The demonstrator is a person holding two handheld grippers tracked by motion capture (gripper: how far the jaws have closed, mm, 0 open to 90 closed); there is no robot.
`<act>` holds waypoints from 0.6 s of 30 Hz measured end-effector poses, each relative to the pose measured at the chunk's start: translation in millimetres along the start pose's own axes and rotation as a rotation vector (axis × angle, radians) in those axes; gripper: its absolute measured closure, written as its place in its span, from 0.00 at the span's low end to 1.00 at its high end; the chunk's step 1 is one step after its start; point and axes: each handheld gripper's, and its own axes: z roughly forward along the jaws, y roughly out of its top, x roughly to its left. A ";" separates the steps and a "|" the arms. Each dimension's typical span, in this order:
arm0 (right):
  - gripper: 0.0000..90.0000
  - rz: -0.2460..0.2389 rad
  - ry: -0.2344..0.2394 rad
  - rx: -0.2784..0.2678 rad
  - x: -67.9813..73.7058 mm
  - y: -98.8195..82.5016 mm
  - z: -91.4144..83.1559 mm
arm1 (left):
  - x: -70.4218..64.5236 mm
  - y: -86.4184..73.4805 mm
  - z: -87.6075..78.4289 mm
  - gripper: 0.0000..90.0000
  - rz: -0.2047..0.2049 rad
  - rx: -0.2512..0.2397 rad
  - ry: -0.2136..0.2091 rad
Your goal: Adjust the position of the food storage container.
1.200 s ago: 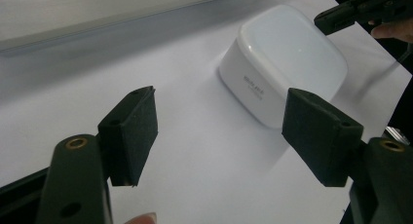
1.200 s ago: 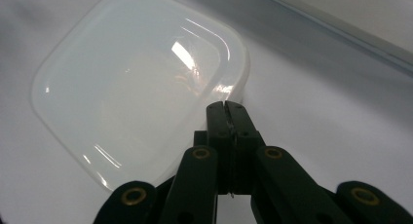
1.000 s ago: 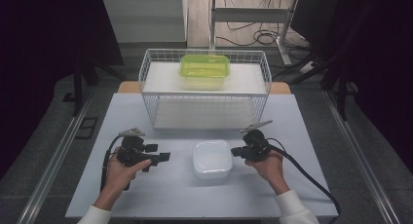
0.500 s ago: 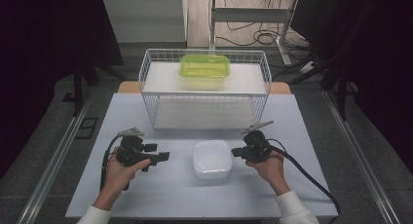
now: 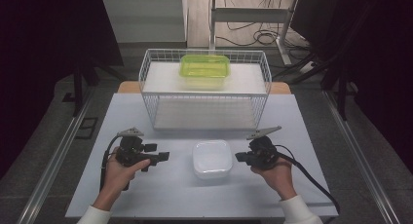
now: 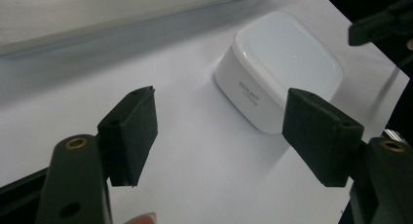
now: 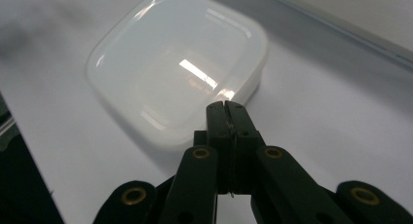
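Observation:
A white square container [image 5: 211,158] with its lid on sits on the white table, between my two grippers. My left gripper [image 5: 163,156] is to its left, pointing at it, with jaws open and nothing between them. In the left gripper view the container [image 6: 280,68] lies ahead of the open left gripper [image 6: 219,112]. My right gripper [image 5: 239,157] is just right of the container with its jaws shut and empty. In the right gripper view, the right gripper [image 7: 225,107] has its closed tips over the container's [image 7: 175,63] near edge; whether they touch it I cannot tell.
A white wire rack [image 5: 204,95] stands at the back of the table [image 5: 146,195]. A lime-green lidded container [image 5: 204,67] rests on its top shelf. Bare white tabletop runs in front of and beside the white container.
My right hand and its gripper have shifted slightly to the right and toward the person. The left gripper and the white container have stayed put.

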 end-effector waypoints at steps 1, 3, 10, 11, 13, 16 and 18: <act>0.99 -0.005 0.006 0.004 4.4 -2.0 -2.4 | 0.0 0.0 0.0 0.32 0.000 0.000 0.000; 0.99 -0.021 0.026 0.005 11.4 -5.6 -5.5 | -0.2 0.0 0.4 0.32 -0.002 0.000 0.000; 0.99 -0.052 0.062 0.028 29.4 -17.6 -5.3 | -1.6 -0.1 2.0 0.31 0.002 0.004 -0.003; 0.99 -0.053 0.063 0.028 31.2 -19.0 -5.8 | -2.0 -0.3 1.8 0.32 0.002 0.004 -0.004; 0.99 -0.063 0.061 0.017 33.8 -22.3 -7.5 | -2.7 -0.9 1.2 0.31 0.003 0.005 -0.004; 0.91 -0.063 0.053 -0.005 36.9 -26.6 -11.0 | -4.9 -2.7 0.7 0.31 0.006 0.003 -0.004; 0.78 -0.050 0.061 -0.048 37.3 -30.0 -13.9 | -6.6 -4.0 0.7 0.32 0.005 0.003 -0.009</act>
